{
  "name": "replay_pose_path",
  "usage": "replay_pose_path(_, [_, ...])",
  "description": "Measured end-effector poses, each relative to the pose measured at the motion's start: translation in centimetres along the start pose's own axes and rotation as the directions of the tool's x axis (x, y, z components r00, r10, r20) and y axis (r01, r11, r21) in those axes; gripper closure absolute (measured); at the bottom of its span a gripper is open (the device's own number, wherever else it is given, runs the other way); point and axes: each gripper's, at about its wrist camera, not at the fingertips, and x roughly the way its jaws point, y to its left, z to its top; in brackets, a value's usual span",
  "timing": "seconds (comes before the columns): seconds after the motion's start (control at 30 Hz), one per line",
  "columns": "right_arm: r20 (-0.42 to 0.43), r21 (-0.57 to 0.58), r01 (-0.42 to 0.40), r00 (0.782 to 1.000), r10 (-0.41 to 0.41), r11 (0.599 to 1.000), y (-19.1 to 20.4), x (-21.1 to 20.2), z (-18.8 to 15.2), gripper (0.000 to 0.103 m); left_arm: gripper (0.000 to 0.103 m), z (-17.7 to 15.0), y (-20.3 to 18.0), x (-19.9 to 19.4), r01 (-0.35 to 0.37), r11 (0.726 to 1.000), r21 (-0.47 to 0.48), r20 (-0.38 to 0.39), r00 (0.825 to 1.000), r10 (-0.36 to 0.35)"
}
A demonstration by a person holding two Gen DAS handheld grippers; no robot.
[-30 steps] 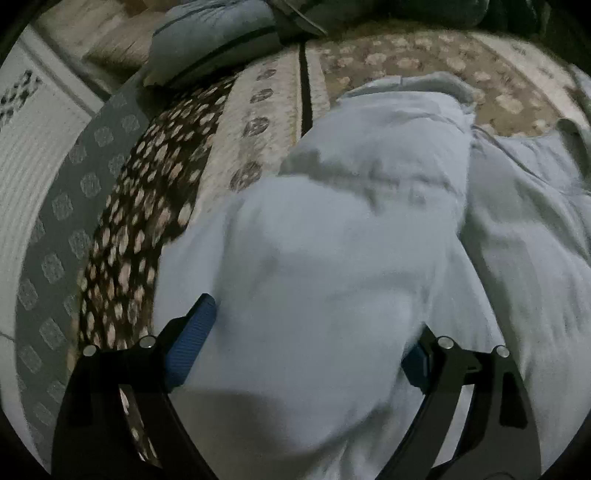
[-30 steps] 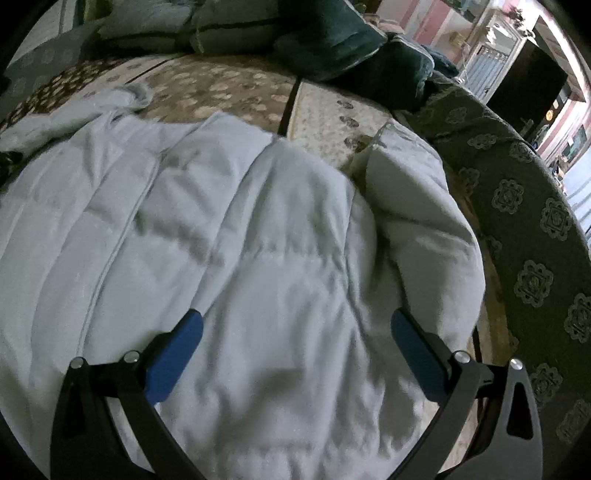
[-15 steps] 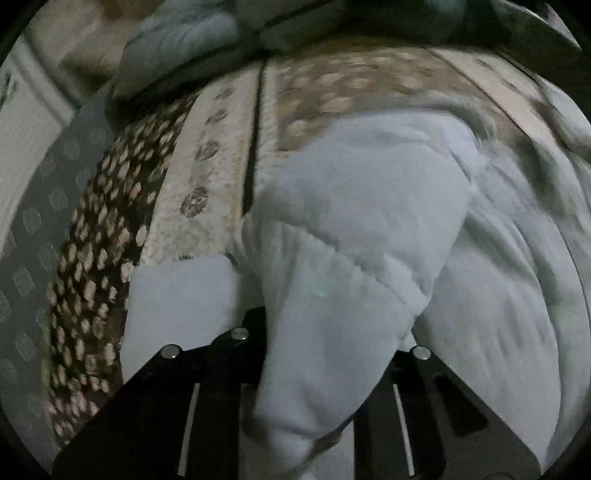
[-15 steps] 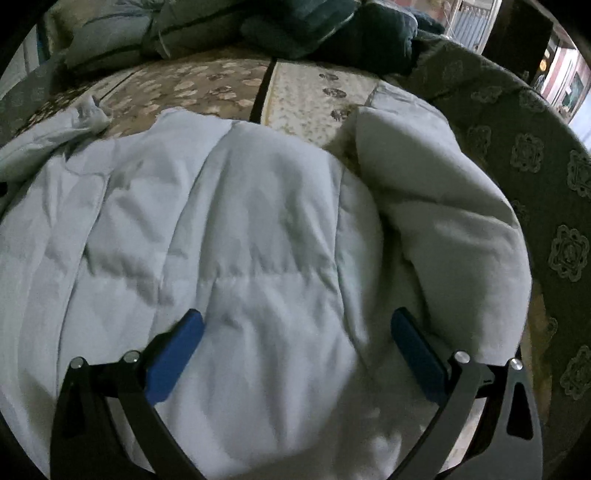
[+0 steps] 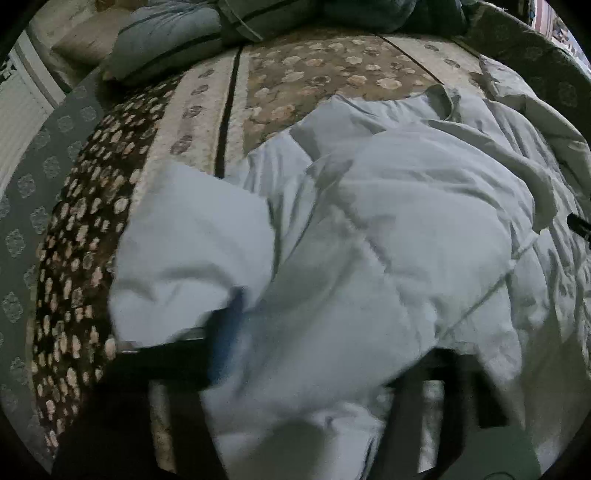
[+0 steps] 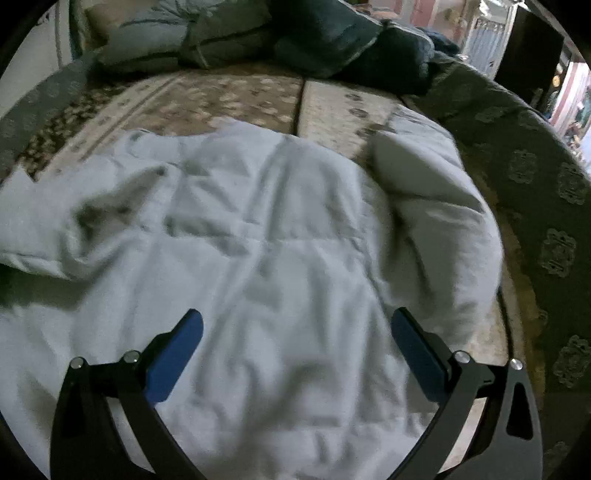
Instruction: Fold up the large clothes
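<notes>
A pale blue quilted jacket (image 5: 388, 240) lies spread on the bed. My left gripper (image 5: 332, 350) is low over its near left part, blurred, and its jaws are opening. A thick fold of the jacket bulges between them. The left blue pad (image 5: 229, 332) shows, while the right finger is under cloth. A sleeve flap (image 5: 192, 236) lies just left of it. In the right wrist view the jacket (image 6: 277, 258) fills the middle, and my right gripper (image 6: 295, 343) hovers open above it with only flat fabric below. The other sleeve (image 6: 424, 184) lies folded in at the right.
A brown and cream floral bed cover (image 5: 314, 85) lies under the jacket. Pillows (image 5: 166, 40) and dark cushions (image 6: 332, 33) line the far side. A grey-green patterned border (image 6: 535, 184) curves along the right edge. A small dark tip (image 5: 580, 225) pokes in at the right.
My left gripper shut on the jacket's sleeve, carried it right over the body, and now stands apart again. The right gripper stayed open and shifted slightly; rumpled fabric now lies at its left.
</notes>
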Motion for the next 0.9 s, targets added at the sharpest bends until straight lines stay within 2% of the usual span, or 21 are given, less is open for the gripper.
replay_pose_path(0.07, [0.011,-0.011,-0.042,0.999,0.042,0.999,1.6,-0.4,0.8,0.002,0.013,-0.6,-0.5,-0.9,-0.014,1.0,0.016,0.027,1.0,0.013])
replay_pose_path(0.1, [0.015,-0.016,-0.052,0.999,0.052,0.999,2.1,-0.6,1.0,0.002,0.012,-0.7,-0.2,-1.2,-0.013,1.0,0.022,0.035,0.999,0.012])
replay_pose_path(0.17, [0.027,-0.031,-0.076,0.997,0.077,0.997,3.7,-0.9,1.8,0.002,0.01,-4.7,2.1,-6.0,-0.001,1.0,0.022,0.039,0.999,0.0])
replay_pose_path(0.23, [0.034,-0.043,-0.096,0.995,0.098,0.994,4.9,-1.2,2.1,0.002,0.01,-6.0,3.4,-7.5,0.008,1.0,0.004,0.045,0.999,-0.009])
replay_pose_path(0.3, [0.032,-0.051,-0.113,0.993,0.115,0.992,6.2,-1.2,2.4,0.002,0.01,-6.1,4.3,-8.3,0.015,1.0,-0.017,0.068,0.998,-0.014])
replay_pose_path(0.37, [0.018,-0.046,-0.137,0.99,0.138,0.989,7.3,-0.9,2.4,0.002,0.003,-5.5,5.5,-9.0,-0.008,0.998,-0.054,0.108,0.994,0.014])
replay_pose_path(0.43, [0.004,-0.044,-0.168,0.986,0.168,0.985,8.4,-0.5,2.5,0.002,0.003,-4.9,7.8,-9.2,-0.033,0.996,-0.087,0.132,0.99,0.044])
replay_pose_path(0.5, [-0.011,-0.061,-0.177,0.984,0.177,0.982,9.5,0.2,2.5,0.007,0.003,-4.0,9.8,-8.4,-0.052,0.992,-0.114,0.115,0.991,0.065])
replay_pose_path(0.6, [-0.064,-0.082,-0.19,0.981,0.185,0.978,11.4,2.0,2.7,0.028,0.003,-2.5,12.3,-5.1,-0.044,0.986,-0.159,0.059,0.997,0.054])
replay_pose_path(0.67, [-0.106,-0.058,-0.247,0.965,0.24,0.967,12.1,3.1,2.9,0.049,0.003,-2.0,13.3,-2.9,-0.052,0.979,-0.199,-0.001,0.999,0.053])
replay_pose_path(0.7, [-0.112,-0.057,-0.257,0.962,0.25,0.965,12.3,3.3,3.0,0.051,0.003,-1.8,13.4,-2.4,-0.041,0.976,-0.214,-0.011,0.999,0.039])
replay_pose_path(0.83, [-0.097,-0.053,-0.272,0.959,0.266,0.961,10.9,2.7,3.4,0.077,0.003,-1.6,13.4,-3.2,-0.014,0.966,-0.258,0.018,1.0,0.019])
replay_pose_path(0.9, [-0.08,-0.033,-0.25,0.966,0.247,0.968,9.4,2.3,3.5,0.082,0.003,-1.3,12.9,-4.0,0.004,0.963,-0.268,0.038,0.999,0.006])
